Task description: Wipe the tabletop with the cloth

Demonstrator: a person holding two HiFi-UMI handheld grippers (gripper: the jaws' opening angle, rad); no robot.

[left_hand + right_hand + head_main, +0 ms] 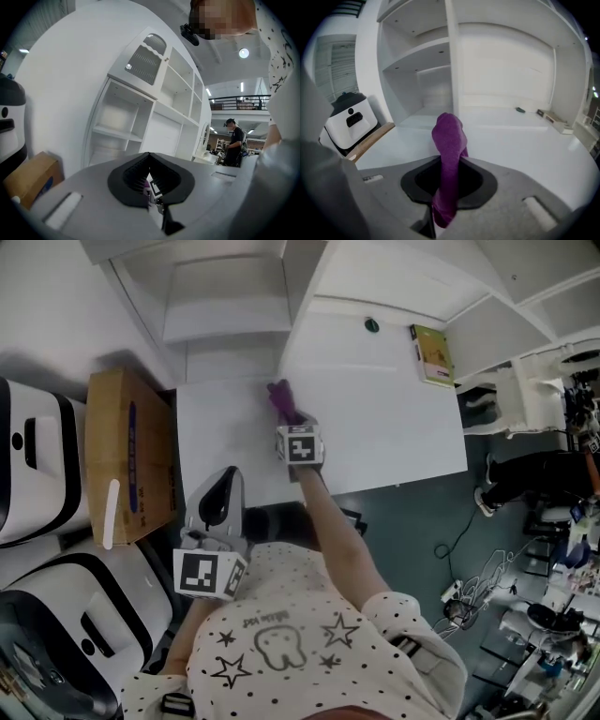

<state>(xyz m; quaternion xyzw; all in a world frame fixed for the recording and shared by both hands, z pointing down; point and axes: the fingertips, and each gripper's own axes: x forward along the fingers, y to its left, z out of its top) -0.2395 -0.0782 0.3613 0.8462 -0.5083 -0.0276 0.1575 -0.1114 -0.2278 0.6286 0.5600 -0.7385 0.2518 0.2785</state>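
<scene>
In the head view the right claw [287, 416] reaches out over the white worktop [394, 427], closed on a purple cloth [280, 397] that sits over the worktop's left part, toward the back; whether the cloth touches the surface cannot be told from here. The left claw [223, 479] is held close to the person's body at the worktop's near left edge, just beside a cardboard box [127, 451]. A green-yellow book [431, 354] lies at the far right of the worktop, and a small dark round object [372, 325] lies near the back. In the left gripper view the jaws meet at their tips with nothing between them; through the dark opening behind the tips a marker cube and a sliver of purple show. Beyond stands a white shelf unit [140, 112], and a person in dark clothes [233, 145] is well off in the background. In the right gripper view the jaws pinch the cloth at its middle: the bunched end stands up past the tips, the other end hangs back toward the camera. A white and black machine [349, 122] stands at the left.
</scene>
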